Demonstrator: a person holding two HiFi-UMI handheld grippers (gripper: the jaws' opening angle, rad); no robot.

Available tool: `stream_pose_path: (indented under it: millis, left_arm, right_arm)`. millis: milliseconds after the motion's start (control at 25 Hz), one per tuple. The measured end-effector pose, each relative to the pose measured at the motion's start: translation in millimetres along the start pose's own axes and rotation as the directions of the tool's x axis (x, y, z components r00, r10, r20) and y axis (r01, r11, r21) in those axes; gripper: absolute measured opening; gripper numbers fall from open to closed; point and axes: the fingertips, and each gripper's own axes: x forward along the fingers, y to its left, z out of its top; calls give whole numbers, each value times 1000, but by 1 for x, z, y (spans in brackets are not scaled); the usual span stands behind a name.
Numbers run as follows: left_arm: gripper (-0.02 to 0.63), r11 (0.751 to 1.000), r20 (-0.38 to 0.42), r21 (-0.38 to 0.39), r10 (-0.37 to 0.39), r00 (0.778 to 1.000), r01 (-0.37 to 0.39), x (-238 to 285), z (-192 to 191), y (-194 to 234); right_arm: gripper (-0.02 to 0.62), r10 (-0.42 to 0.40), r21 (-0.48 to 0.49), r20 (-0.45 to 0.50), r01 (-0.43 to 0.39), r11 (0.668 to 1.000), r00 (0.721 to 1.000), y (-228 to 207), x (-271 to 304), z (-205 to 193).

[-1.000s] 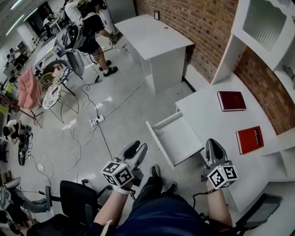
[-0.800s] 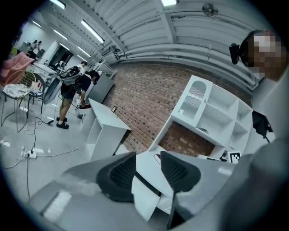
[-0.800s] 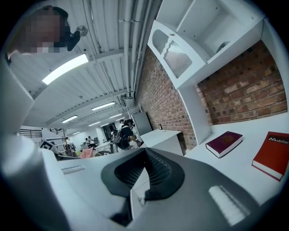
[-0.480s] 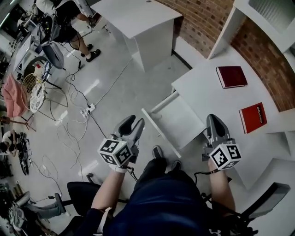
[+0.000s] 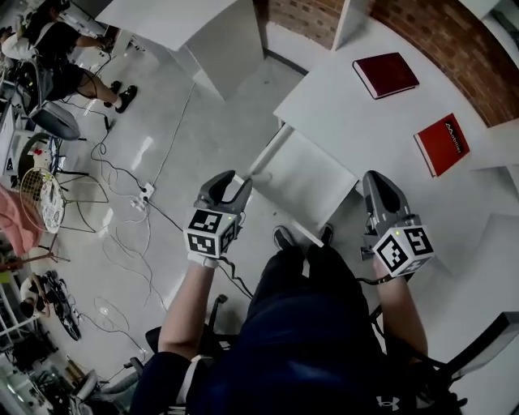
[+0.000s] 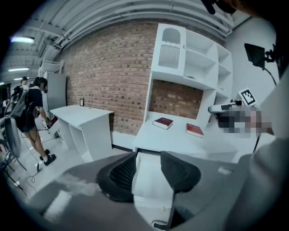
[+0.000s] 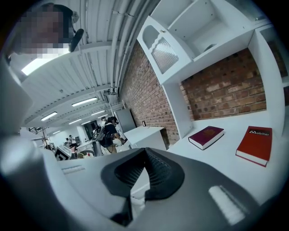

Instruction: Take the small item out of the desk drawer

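Observation:
The white desk drawer (image 5: 306,180) stands pulled out from the white desk (image 5: 349,113), and its inside looks bare white; I see no small item in it. My left gripper (image 5: 233,180) is open and hovers by the drawer's front left corner. In the left gripper view the drawer (image 6: 151,180) shows through the gap of the left gripper (image 6: 149,162). My right gripper (image 5: 374,181) is shut on nothing, just right of the drawer over the desk's edge. The right gripper (image 7: 145,155) shows pads meeting at the tips.
A dark red book (image 5: 386,74) and a red book (image 5: 442,144) lie on the desk top. My shoes (image 5: 285,238) are below the drawer front. Cables and a power strip (image 5: 144,194) lie on the floor at left. Another white desk (image 5: 190,24) and a person (image 5: 49,44) stand farther off.
The head view has tilted further down. Both grippers have come nearer the drawer, the left one up to its front left corner. The jaws have kept their states.

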Motion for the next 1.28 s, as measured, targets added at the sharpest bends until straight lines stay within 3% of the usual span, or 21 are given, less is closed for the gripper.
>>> stream_pose_path:
  millis: [200,400,680,840,960,1080,1280]
  left_arm:
    - [178,978,-197,197,-25,980,64,51,-24,-12]
    - [178,916,-401,361,-19,916,177,90,-60,-24]
    - [178,794,-669,493,84,739,356,144,-134,-14]
    - [178,728,-763,515,146,630,454,167,-167,-11]
    - [179,680,-802,527,201,562,510,183,-190,-9]
    - [178,654,-831,524,250,497,546,199,-212,-5]
    - [179,642,-880,473,304,366,604,210,-246,6]
  right_arm:
    - [2,8,80,-27,-6,997,1000,-20,1,-27]
    - [3,11,147,-30,-6,989,999,-33,-5,-43]
    - [3,-12,192,-64,24,981,998,-62,-29,-70]
    - [3,-55,233,-64,68,970,996,-87,-45,-81]
    - [2,-76,239,-71,91,967,995,-100,-53,-85]
    - [3,-99,243,-78,116,963,992,-112,-62,-90]
    - [3,-138,271,-98,160,949,986,-122,-70,-98]
